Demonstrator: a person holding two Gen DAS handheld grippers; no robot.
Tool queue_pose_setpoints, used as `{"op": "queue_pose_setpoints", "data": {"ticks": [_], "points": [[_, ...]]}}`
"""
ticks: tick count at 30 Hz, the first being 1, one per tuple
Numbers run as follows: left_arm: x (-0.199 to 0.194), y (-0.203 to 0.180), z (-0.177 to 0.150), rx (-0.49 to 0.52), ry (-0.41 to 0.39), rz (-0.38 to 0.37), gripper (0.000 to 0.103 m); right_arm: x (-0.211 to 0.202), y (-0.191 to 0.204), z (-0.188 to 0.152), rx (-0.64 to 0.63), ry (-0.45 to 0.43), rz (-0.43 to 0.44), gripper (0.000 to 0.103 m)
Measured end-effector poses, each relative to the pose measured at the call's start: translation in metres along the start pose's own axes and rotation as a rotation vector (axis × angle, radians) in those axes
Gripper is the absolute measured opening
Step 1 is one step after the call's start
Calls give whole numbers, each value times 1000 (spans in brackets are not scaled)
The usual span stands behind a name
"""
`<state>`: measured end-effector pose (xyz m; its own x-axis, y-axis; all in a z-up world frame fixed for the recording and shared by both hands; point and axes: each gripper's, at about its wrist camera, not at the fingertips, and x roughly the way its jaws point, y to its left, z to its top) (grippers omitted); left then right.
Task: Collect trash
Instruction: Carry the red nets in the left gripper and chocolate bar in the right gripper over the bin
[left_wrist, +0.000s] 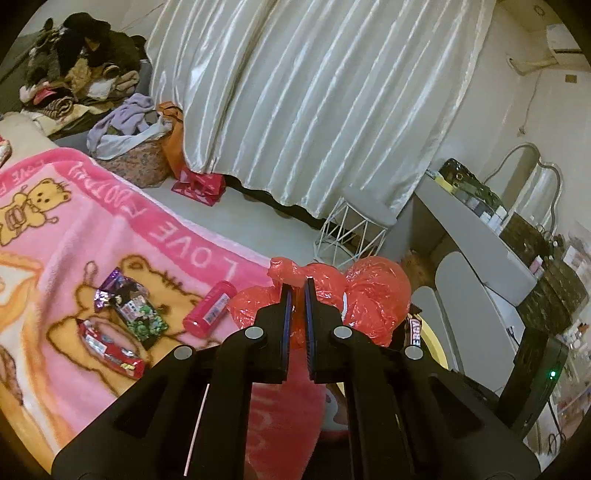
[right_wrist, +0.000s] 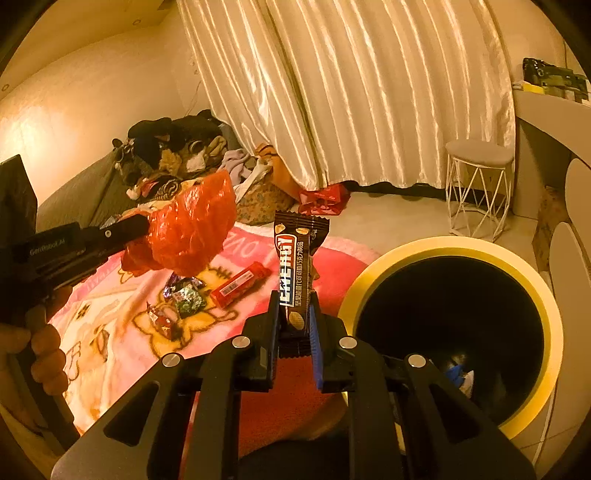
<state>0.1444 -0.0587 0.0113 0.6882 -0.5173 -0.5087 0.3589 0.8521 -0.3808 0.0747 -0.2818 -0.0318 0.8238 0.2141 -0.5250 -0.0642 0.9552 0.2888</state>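
Note:
My left gripper (left_wrist: 297, 291) is shut on a crumpled red plastic bag (left_wrist: 365, 295) and holds it above the bed edge; the bag also shows in the right wrist view (right_wrist: 192, 229). My right gripper (right_wrist: 294, 306) is shut on a brown chocolate bar wrapper (right_wrist: 295, 258), held upright beside the yellow-rimmed bin (right_wrist: 550, 314). Its tip shows in the left wrist view (left_wrist: 414, 326). On the pink blanket (left_wrist: 74, 229) lie a pink tube (left_wrist: 210, 308), a purple and green snack wrapper (left_wrist: 129, 302) and a red wrapper (left_wrist: 110, 349).
A silver curtain (left_wrist: 314, 103) hangs behind. A white wire stool (right_wrist: 478, 184) stands by a grey desk (left_wrist: 476, 236). A laundry basket (left_wrist: 136, 162) and clothes pile (left_wrist: 74, 74) sit at the far left. A red bag (left_wrist: 201, 186) lies on the floor.

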Motion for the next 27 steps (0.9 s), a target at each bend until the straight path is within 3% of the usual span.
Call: {"op": "queue_pose_setpoints", "data": {"ticks": [27], "points": [[21,-42,-13,91,38,-6,3,-14,-49,-3,55,-52,-141,14]]}}
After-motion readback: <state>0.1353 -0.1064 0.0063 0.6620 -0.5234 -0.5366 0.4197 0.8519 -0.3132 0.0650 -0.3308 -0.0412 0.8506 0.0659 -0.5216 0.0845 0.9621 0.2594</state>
